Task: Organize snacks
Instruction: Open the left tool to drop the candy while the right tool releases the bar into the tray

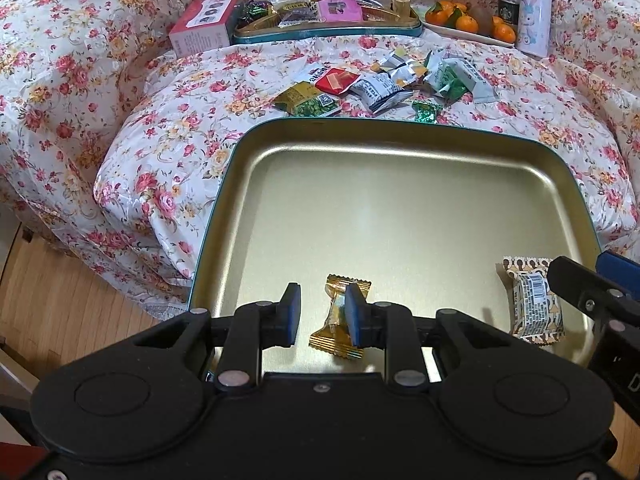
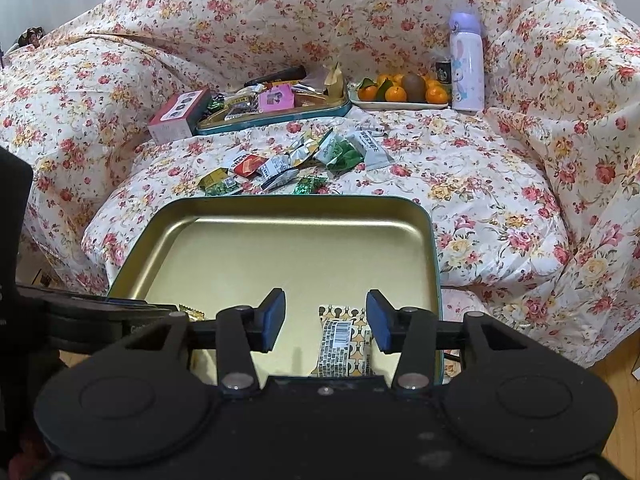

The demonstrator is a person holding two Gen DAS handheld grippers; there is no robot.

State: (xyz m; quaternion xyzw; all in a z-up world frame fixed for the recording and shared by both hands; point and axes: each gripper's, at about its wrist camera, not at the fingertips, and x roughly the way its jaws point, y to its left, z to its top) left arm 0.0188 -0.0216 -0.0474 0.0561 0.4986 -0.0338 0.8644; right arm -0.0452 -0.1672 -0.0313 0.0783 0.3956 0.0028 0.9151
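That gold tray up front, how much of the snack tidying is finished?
Done: two snacks lie in the gold tray, an orange-wrapped candy and a patterned packet. In hand: nothing; the left gripper and right gripper hang open over those two. Left: a pile of loose packets lies on the floral cover beyond the tray. So it looks barely started.

My left wrist camera peers steeply down past its jaws, close over the gold tray [image 1: 400,152]; my right looks down less steeply, sharing that tray and the loose snacks [image 2: 288,164] beyond.
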